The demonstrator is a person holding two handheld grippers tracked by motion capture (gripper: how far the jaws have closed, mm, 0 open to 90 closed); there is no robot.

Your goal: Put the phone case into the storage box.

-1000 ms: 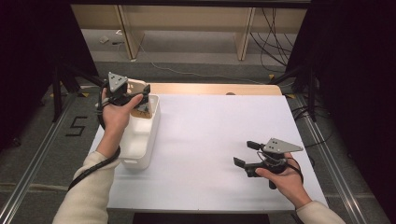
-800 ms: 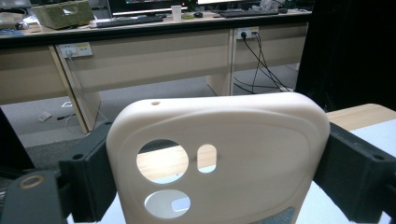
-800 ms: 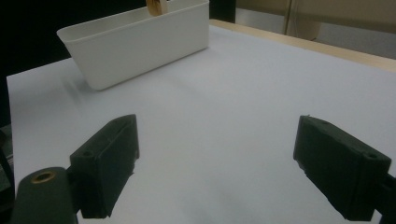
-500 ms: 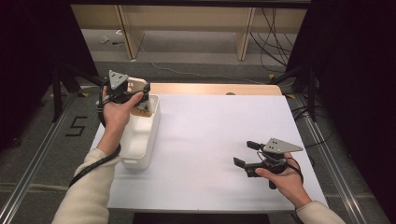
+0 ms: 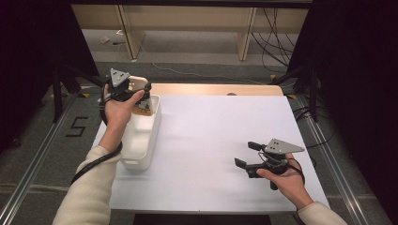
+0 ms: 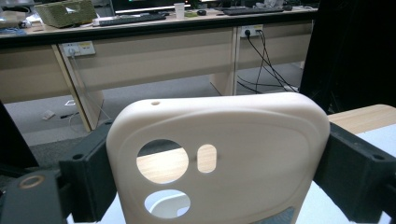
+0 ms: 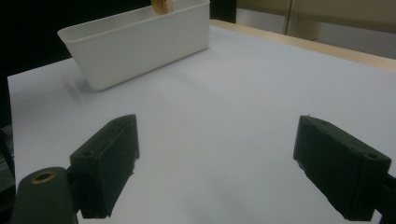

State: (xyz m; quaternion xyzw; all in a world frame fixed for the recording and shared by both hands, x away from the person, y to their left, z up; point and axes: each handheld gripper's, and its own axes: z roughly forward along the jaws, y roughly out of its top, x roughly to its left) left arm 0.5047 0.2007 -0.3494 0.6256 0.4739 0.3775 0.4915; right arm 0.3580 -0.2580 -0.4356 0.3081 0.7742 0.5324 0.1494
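Over white bin (image 5: 141,140): phone case (image 6: 219,154) clamped in left hand-held gripper (image 5: 141,101).

Left hand-held gripper (image 5: 141,99) with cream phone case (image 5: 137,85) above white bin (image 5: 141,140)

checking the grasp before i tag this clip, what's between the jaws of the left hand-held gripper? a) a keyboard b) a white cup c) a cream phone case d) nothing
c: in the left gripper view the left hand-held gripper has its black jaws against both sides of a cream phone case with camera cutouts, held over the far end of the white bin.
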